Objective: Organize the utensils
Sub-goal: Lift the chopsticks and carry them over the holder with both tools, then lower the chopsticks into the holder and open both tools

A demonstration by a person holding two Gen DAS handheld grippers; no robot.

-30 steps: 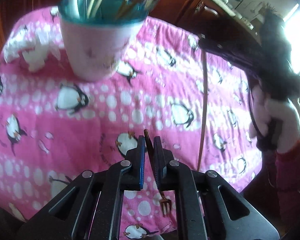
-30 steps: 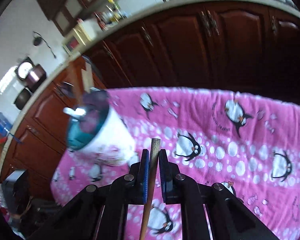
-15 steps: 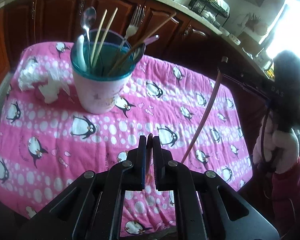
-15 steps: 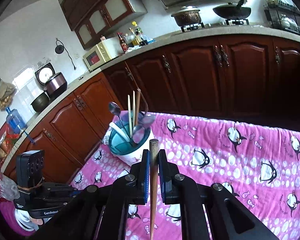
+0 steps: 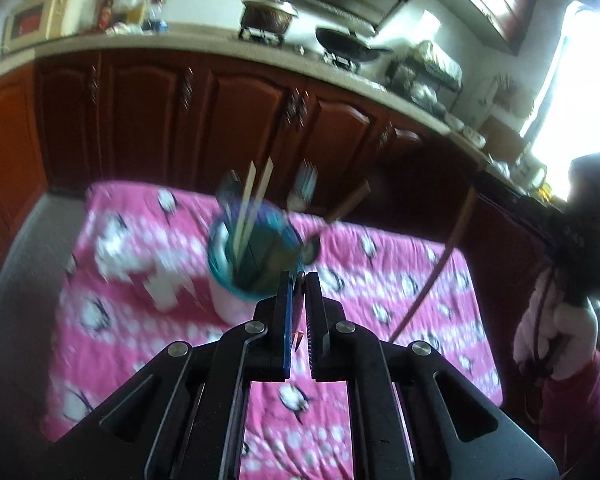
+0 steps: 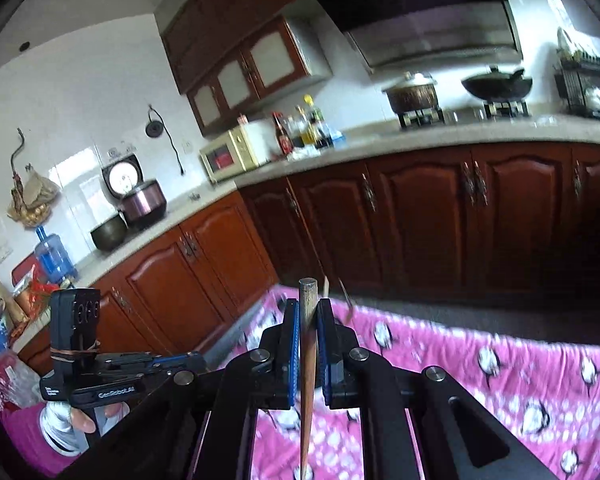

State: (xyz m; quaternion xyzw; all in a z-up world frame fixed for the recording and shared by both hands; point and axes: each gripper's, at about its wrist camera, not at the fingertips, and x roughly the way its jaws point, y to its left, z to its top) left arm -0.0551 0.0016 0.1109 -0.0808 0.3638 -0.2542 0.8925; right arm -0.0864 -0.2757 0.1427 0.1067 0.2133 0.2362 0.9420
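Utensils are for the most part already gathered: we find the holder cup (image 5: 244, 272), teal inside and pale outside, standing upright on the pink penguin cloth (image 5: 140, 344) and carrying two pale chopsticks (image 5: 252, 208), a fork (image 5: 302, 192), at least two spoons and a brown stick that leans out to the right. Two items remain outside it, and both are in hand. We note the left gripper (image 5: 299, 308) pressed nearly together on a thin dark utensil handle (image 5: 299, 280), whose small tip shows between the jaws; from this view we cannot say for certain what kind of utensil it is. We note the right gripper (image 6: 309, 344) pinching a brown wooden chopstick (image 6: 307, 360) close to its blunt upper end, the shaft hanging down below the jaws; in the left wrist view the same chopstick (image 5: 432, 272) hangs in the air to the right of the cup, well apart from it. Both tools are held above the cloth, neither directly over the cup mouth as far as we can tell. We see no other loose utensil on the visible cloth, though motion blur limits that finding. In our judgement the work is near its close: what is left is to carry each held piece over the cup, lower it in and release.
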